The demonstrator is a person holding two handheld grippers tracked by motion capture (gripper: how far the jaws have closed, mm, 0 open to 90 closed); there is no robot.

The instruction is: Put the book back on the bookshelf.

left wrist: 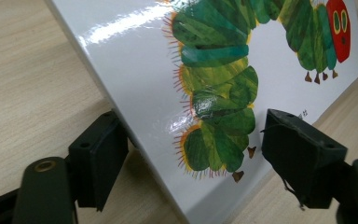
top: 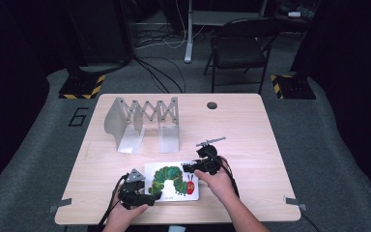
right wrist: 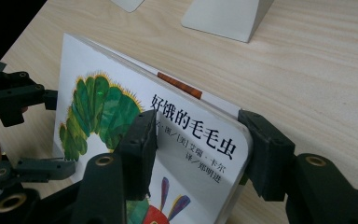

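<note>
Right now my right gripper (right wrist: 196,149) is clamped on the book (top: 171,181) at its 3 o'clock corner, lifting that edge off the tabletop (top: 251,140). My left gripper (left wrist: 191,154) straddles the 9 o'clock corner with its jaws apart, neither pad pressing as far as I can see. The glossy cover looks slippery, so I judge the book could slide out or flop open before reaching the metal rack (top: 142,121) at 12 o'clock.
</note>
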